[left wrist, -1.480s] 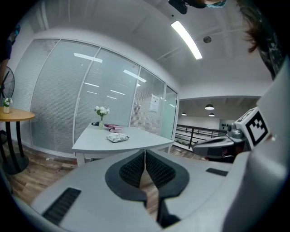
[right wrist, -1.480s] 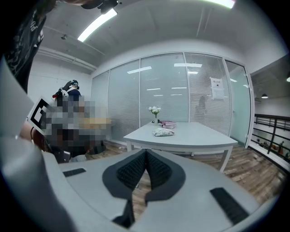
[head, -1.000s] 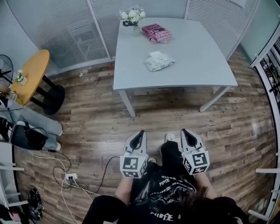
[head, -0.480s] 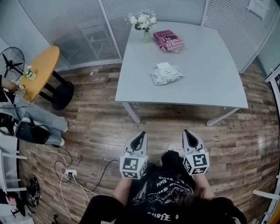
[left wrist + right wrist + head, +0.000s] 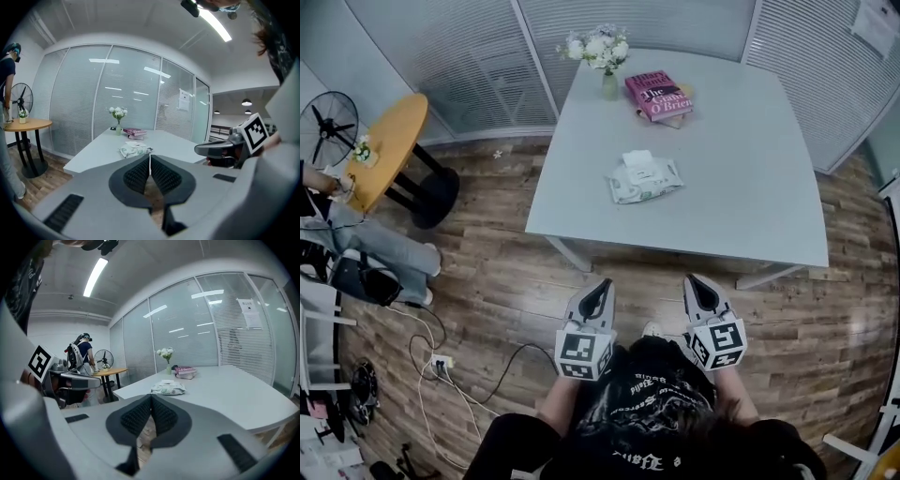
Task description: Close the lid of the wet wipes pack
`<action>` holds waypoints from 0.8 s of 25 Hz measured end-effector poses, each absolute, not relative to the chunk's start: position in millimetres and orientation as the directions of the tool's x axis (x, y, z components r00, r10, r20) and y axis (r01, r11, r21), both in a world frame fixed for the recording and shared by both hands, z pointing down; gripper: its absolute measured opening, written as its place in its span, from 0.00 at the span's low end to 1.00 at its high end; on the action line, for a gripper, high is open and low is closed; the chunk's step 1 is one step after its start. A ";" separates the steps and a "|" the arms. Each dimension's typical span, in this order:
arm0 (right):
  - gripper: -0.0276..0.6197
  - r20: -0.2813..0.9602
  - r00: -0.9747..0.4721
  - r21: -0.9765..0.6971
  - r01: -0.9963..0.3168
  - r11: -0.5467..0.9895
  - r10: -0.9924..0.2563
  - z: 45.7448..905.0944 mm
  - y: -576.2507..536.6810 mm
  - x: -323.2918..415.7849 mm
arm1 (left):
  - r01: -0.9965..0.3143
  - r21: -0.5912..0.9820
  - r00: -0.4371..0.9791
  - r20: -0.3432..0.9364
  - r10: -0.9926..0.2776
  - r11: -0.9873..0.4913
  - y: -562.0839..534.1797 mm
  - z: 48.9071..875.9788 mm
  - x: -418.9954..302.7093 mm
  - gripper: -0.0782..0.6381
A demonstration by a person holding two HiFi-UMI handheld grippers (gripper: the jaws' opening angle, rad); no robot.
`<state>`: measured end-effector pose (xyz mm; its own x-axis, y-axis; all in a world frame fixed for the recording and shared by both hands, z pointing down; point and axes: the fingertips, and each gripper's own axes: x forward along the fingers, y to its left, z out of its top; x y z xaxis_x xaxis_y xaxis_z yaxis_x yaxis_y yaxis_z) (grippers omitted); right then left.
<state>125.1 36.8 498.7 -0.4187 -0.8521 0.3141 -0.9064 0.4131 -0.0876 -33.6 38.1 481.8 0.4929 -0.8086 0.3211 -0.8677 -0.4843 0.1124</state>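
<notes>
The wet wipes pack [image 5: 644, 178] lies on the grey table [image 5: 750, 206], near its left front part; a white flap [image 5: 637, 157] shows at the pack's far edge. The pack also appears ahead in the left gripper view [image 5: 135, 149] and the right gripper view [image 5: 168, 388]. My left gripper [image 5: 598, 287] and right gripper [image 5: 695, 281] are held side by side over the wooden floor, short of the table's near edge, pointing at it. Both are shut with nothing between the pads [image 5: 150, 161] [image 5: 151, 401].
A pink book [image 5: 657, 95] and a vase of white flowers [image 5: 602, 52] stand at the table's far end. To the left are a round yellow table [image 5: 389, 141], a fan [image 5: 328, 122], a person's legs [image 5: 375, 258] and floor cables [image 5: 441, 366]. Glass partitions stand behind.
The table and the pack have come nearer in the head view and shifted a little. Both grippers stay shut, side by side in front of the body.
</notes>
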 end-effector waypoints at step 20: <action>0.04 0.376 -0.479 -0.213 -0.878 0.429 -0.793 515.3 -68.6 145.5 | -0.849 0.148 0.522 0.375 -0.766 -0.506 -82.4 496.5 5.3 0.12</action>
